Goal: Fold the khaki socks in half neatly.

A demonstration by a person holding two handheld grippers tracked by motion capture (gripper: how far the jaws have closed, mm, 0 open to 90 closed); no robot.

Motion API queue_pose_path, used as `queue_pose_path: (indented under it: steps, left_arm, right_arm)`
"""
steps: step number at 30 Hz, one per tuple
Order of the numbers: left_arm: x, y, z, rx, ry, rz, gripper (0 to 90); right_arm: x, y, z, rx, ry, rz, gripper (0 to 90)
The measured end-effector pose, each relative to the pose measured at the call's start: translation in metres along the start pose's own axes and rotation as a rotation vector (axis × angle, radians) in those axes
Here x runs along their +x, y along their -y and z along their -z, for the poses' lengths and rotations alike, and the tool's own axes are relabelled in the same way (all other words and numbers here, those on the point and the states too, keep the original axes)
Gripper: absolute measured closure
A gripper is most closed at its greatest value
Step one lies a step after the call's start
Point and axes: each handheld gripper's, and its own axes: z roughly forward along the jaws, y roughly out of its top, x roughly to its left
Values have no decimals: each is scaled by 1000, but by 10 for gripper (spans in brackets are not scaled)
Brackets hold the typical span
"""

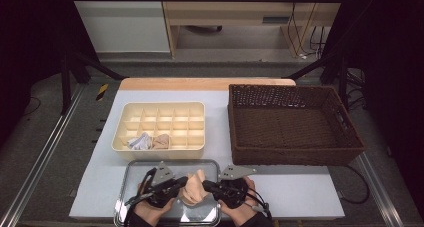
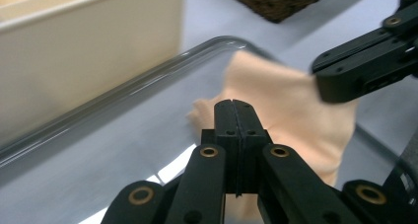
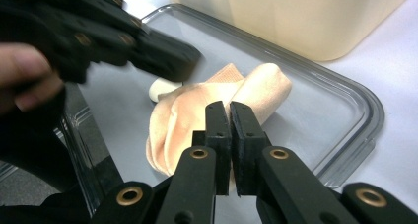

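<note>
A peach cloth (image 1: 194, 189) stands bunched up in a clear tray (image 1: 172, 161) at the table's near edge, between my two grippers. My right gripper (image 1: 207, 186) is shut on it. In the right gripper view the fabric (image 3: 197, 110) runs between the jaws (image 3: 230, 105). My left gripper (image 1: 184, 181) is at the cloth's left side, with its jaws pressed flat together (image 2: 235, 105). The cloth (image 2: 291, 115) lies just beyond them, and I cannot make out fabric pinched in them. The right gripper's jaw tip (image 2: 325, 83) meets the cloth's upper edge.
A cream divided box (image 1: 160, 104) sits behind the tray, holding a white cloth (image 1: 139, 142) and a peach one (image 1: 161, 141) in its front row. A brown wicker basket (image 1: 280, 89) stands at the right. The tray rim (image 3: 365, 110) curves close by.
</note>
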Motion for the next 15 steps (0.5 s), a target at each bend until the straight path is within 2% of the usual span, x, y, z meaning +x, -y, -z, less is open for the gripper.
queue_pose_path:
  steps: [2, 5, 10, 11, 15]
  left_arm:
    - [7, 8, 6, 11, -22, 5, 892]
    - [11, 21, 7, 27, -8, 31, 893]
    - [6, 27, 4, 43, 11, 23, 893]
    - [2, 28, 1, 50, 10, 6, 893]
    - [-1, 29, -2, 56, 7, 0, 894]
  right_arm:
    - [0, 0, -1, 3, 5, -1, 878]
    - [2, -2, -2, 1, 7, 5, 878]
    - [6, -4, -7, 8, -1, 23, 878]
    - [8, -5, -8, 6, -9, 31, 878]
    - [14, -8, -15, 6, -49, 48, 877]
